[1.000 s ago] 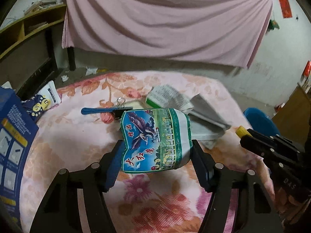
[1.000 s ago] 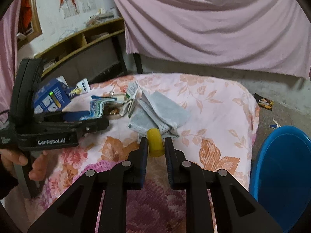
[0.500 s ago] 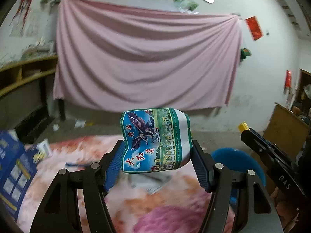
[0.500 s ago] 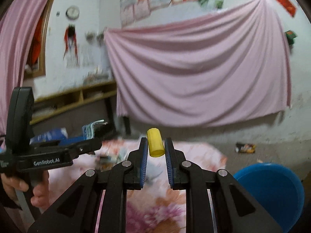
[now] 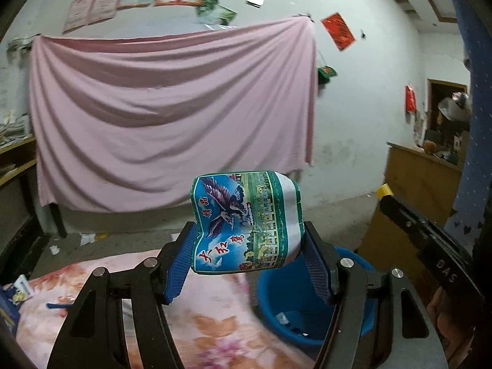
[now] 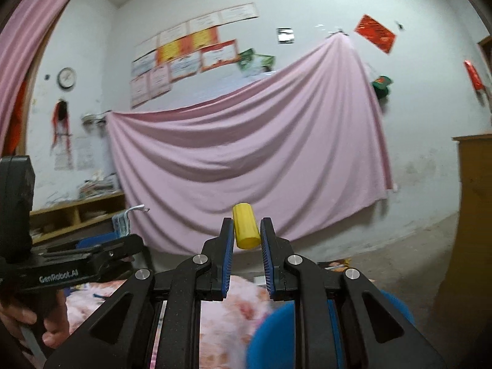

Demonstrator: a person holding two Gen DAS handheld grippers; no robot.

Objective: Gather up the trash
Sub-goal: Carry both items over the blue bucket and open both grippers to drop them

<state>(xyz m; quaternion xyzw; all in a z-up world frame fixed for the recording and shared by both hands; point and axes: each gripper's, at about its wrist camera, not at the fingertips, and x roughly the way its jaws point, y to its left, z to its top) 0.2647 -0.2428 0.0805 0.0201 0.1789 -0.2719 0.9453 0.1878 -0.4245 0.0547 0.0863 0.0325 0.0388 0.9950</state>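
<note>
1. Both grippers have risen off the flowered bedspread since one second ago; the views now face the draped pink sheet on the wall, and the blue tub has come in beneath the jaws.
2. Left gripper: jaws clenched on a crumpled packet, one blue ribbed pad on each side. The packet is printed paper or foil with a bird on blue, red characters and a green-and-white band. It is held in the air above the near edge of the tub.
3. Right gripper: jaws clamped on a small yellow cylinder, ribbed along its length, tilted slightly, with its flat end toward the camera.
4. Container: the tub is round, smooth blue plastic, standing just beside the bed edge. In the left wrist view a few small scraps lie on its bottom; what they are cannot be told.
5. Surroundings: the bedspread is soft cloth with pink and orange flowers. A wooden cabinet stands to the right, and paper certificates hang on the wall above the sheet.
</note>
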